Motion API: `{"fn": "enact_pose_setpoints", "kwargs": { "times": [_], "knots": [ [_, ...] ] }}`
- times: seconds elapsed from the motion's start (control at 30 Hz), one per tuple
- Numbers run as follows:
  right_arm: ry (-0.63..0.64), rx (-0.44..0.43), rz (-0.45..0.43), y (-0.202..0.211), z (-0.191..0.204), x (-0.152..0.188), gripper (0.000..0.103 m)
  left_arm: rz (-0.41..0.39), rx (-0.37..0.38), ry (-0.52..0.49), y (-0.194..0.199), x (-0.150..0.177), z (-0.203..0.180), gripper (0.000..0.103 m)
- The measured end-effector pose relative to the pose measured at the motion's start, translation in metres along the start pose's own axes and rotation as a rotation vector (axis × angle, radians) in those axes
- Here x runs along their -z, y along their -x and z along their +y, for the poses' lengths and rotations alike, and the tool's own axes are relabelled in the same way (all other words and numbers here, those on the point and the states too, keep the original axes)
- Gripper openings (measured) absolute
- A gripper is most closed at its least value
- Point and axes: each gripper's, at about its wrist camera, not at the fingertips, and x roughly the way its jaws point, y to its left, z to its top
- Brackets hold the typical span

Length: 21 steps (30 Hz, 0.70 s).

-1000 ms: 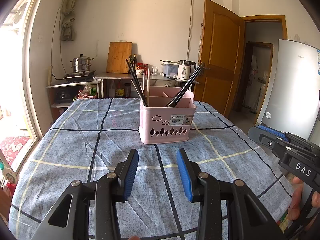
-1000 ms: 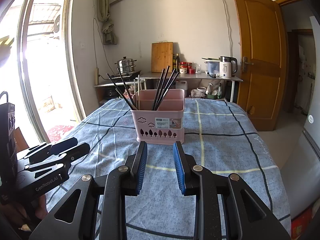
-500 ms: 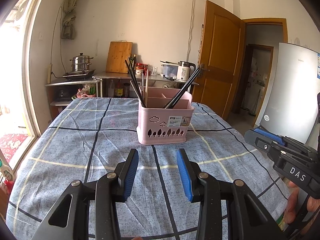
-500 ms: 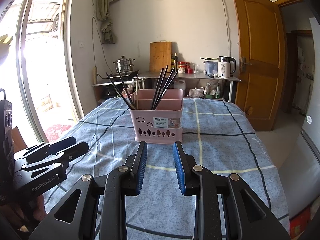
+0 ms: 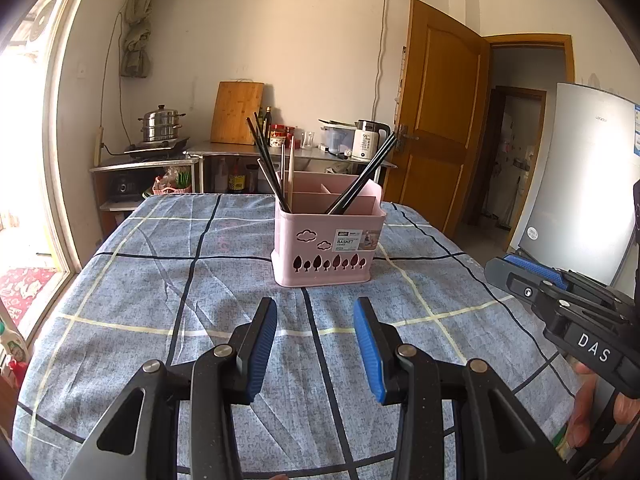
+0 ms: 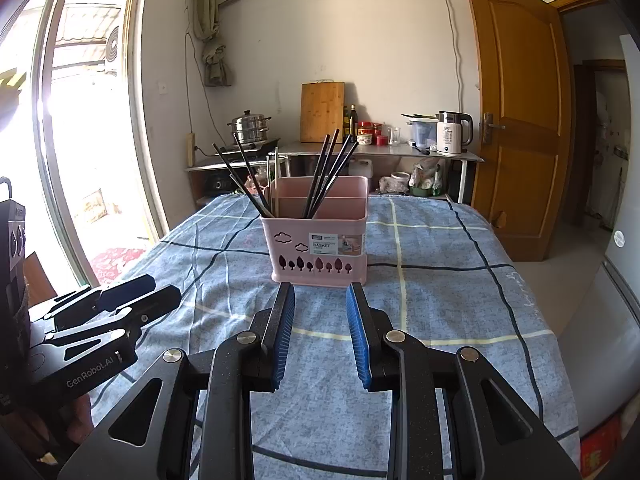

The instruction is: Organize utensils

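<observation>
The pink basket (image 5: 329, 246) looks like smooth matt plastic with a glossy paper label, and it stands on a blue checked cloth (image 5: 160, 280) of matt, slightly creased weave. The chopsticks (image 6: 320, 176) look dark and smooth; behind, the steamer pot (image 6: 249, 128) is shiny metal and the cutting board (image 6: 322, 112) bare wood.

The basket (image 5: 326, 248) label reads "BASKET". The right gripper (image 5: 520, 276) body bears "DAS"; the left gripper (image 6: 132, 300) body bears "GenRobot.AI". The far kettle (image 6: 452, 134) shows "55".
</observation>
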Motion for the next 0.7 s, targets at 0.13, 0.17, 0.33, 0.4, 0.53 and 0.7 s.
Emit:
{"fn": "enact_pose_setpoints", "kwargs": {
  "times": [0.13,0.17,0.33,0.4,0.53,0.7],
  "knots": [
    [0.000,0.001,-0.001,-0.0008,0.0002,-0.0007,0.028,0.000,-0.003,-0.002,0.0002,0.0001,-0.0009,0.040],
    [0.001,0.000,-0.001,-0.0008,0.0003,-0.0007,0.028,0.000,-0.002,-0.002,0.0004,0.0002,-0.0013,0.039],
    [0.002,0.001,-0.001,-0.0006,0.0005,-0.0008,0.028,-0.001,-0.002,-0.004,0.0010,0.0003,-0.0032,0.039],
    [0.000,0.000,-0.001,-0.0007,0.0005,-0.0007,0.028,-0.001,-0.001,-0.004,0.0011,0.0004,-0.0028,0.040],
    [0.001,0.000,-0.001,-0.0006,0.0007,-0.0006,0.028,0.002,-0.004,-0.010,0.0012,-0.0001,-0.0036,0.040],
    [0.001,-0.001,0.001,-0.0008,0.0009,-0.0009,0.028,0.008,-0.003,-0.026,0.0012,-0.0004,-0.0044,0.040]
  ]
}}
